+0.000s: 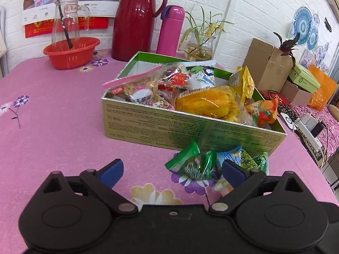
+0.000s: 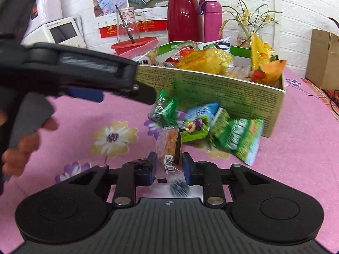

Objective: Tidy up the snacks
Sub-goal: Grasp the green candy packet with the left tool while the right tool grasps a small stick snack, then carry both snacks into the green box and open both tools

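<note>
A green cardboard box (image 1: 190, 127) (image 2: 211, 89), heaped with snack packets, stands on the pink flowered tablecloth. Against its near wall lies a small pile of loose packets: a green one (image 1: 190, 165) (image 2: 167, 110), a blue one (image 1: 231, 154) and a larger green one (image 2: 241, 139). My right gripper (image 2: 169, 165) is shut on a clear packet with orange filling (image 2: 169, 148), its blue pads against the packet's two sides. My left gripper (image 1: 172, 169) is open wide just before the pile, the green packet lying ahead between its fingers. The right wrist view shows it from the side (image 2: 127, 89).
Behind the box stand a red basin (image 1: 72, 53) holding a glass bottle, a red thermos jug (image 1: 135, 21), a pink flask (image 1: 169, 31) and a plant vase (image 1: 199, 46). Cardboard boxes (image 1: 267, 63) and a power strip (image 1: 307, 129) lie to the right. A hand (image 2: 19, 148) grips the left tool.
</note>
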`<state>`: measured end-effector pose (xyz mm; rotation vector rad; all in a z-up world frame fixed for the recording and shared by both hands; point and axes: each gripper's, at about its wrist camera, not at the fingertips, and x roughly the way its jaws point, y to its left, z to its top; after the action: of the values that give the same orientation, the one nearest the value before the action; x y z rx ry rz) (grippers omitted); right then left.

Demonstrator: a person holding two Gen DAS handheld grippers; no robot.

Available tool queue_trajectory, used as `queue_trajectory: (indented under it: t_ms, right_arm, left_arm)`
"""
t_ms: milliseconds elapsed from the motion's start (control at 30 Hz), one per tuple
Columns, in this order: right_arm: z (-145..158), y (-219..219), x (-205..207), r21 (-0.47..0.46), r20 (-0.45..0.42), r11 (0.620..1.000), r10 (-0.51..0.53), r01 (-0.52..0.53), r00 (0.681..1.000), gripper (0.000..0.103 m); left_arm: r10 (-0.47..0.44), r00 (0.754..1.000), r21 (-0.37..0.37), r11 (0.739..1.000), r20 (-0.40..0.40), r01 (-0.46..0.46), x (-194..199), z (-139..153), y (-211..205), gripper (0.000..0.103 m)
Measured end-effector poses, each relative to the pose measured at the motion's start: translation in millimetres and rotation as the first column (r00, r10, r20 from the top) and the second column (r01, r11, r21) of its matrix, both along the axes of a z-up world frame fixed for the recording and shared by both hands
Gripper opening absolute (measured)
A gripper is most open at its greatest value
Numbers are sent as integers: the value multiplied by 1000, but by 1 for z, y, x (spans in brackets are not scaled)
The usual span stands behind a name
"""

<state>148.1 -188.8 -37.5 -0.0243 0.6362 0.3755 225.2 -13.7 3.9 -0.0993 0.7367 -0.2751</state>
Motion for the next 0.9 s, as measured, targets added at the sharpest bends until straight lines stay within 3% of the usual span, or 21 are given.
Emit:
queue_trajectory:
  t_ms: [300, 367, 400, 433, 533, 667, 733, 867, 900]
  right_arm:
    - [-3, -14, -13, -4, 7, 1000, 0, 0, 1000, 46]
    - [-3, -14, -12, -7, 10, 1000, 2, -2, 1000, 47]
    - [-3, -13, -13, -10, 12, 1000, 3, -3, 1000, 48]
    - [-3, -13, -13, -14, 14, 1000, 5, -5, 1000, 48]
    - [-4, -10, -12, -31, 23, 999, 7, -7, 1000, 49]
    - [-4, -8, -11, -52, 33, 999, 12, -10, 999, 51]
    - [-4, -5, -11, -63, 36, 998, 13, -10, 999, 58]
    - [-3, -1, -8, -75, 33, 997, 2, 0, 999, 65]
    - [-3, -1, -7, -77, 30, 997, 0, 2, 1000, 65]
  left_arm:
    - [-2, 1000, 32, 999, -21, 3, 33, -26, -27, 101]
    - [1, 1000, 52, 999, -11, -1, 34, -28, -27, 81]
    - [-4, 1000, 65, 998, -8, 5, 33, -27, -26, 64]
    - [-9, 1000, 78, 997, -4, 9, 32, -27, -25, 55]
    - [-24, 1000, 69, 997, -4, 24, 26, -27, -19, 38]
    - [-24, 1000, 72, 997, -8, 25, 13, -25, -13, 37]
    - [-28, 1000, 76, 997, -9, 28, 5, -24, -10, 38]
    - [-24, 1000, 72, 997, -6, 24, -1, -24, -6, 59]
    - [-20, 1000, 72, 997, -7, 21, -3, -24, -6, 59]
